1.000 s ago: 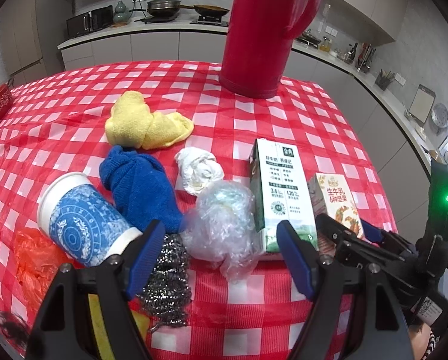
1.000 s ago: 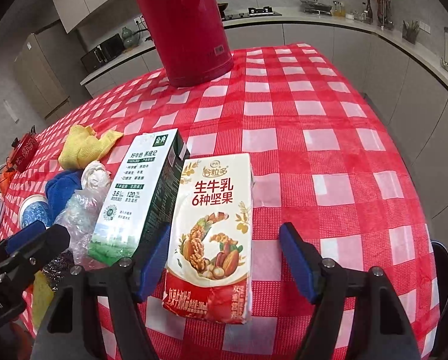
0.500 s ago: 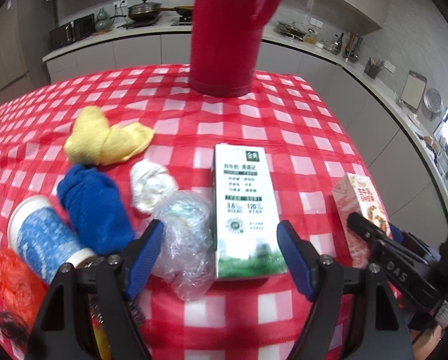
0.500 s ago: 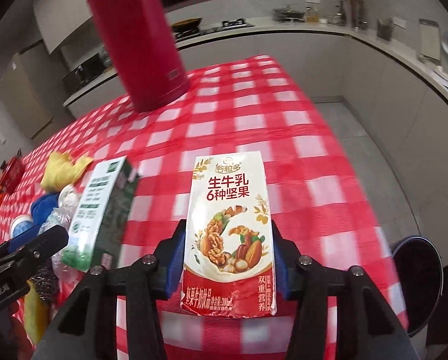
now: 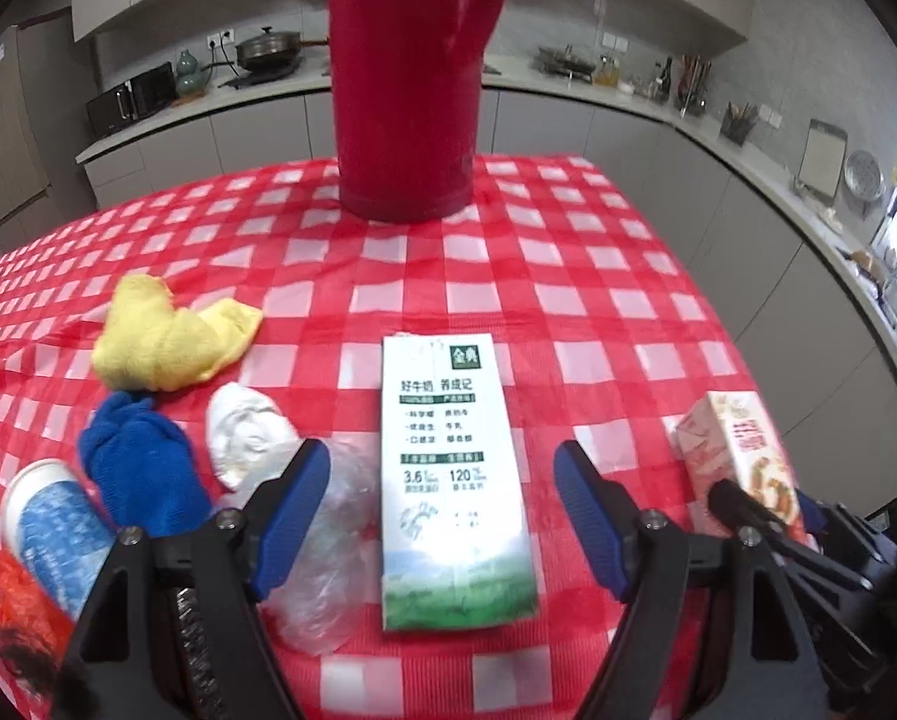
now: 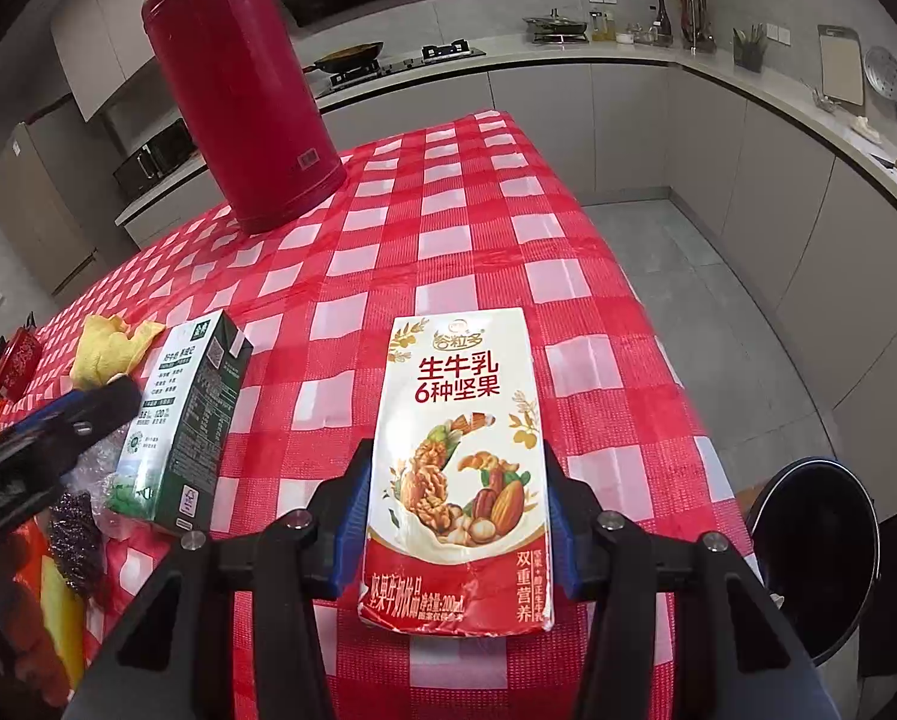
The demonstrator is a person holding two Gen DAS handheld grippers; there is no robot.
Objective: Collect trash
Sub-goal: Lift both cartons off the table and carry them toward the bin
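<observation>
You are holding your left gripper (image 5: 442, 516) with jaws standing apart either side of the green milk carton (image 5: 451, 480), clear plastic wrap (image 5: 334, 546) lying beside it on the checked tablecloth (image 5: 568, 300)

room: kitchen | cabinets (image 5: 628, 138): grey | floor (image 6: 688, 264): grey tile | countertop (image 6: 568, 63): pale

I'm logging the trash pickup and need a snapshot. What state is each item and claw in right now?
Red-and-white nut milk carton: gripped at its sides in the right claw.
Green-and-white milk carton: on the checked tablecloth, between the open left claw's fingers, untouched.
Tall red thermos flask: upright, lid on.
Blue-patterned paper cup: lying on its side.
White paper wad: crumpled.
Black bin: open.
</observation>
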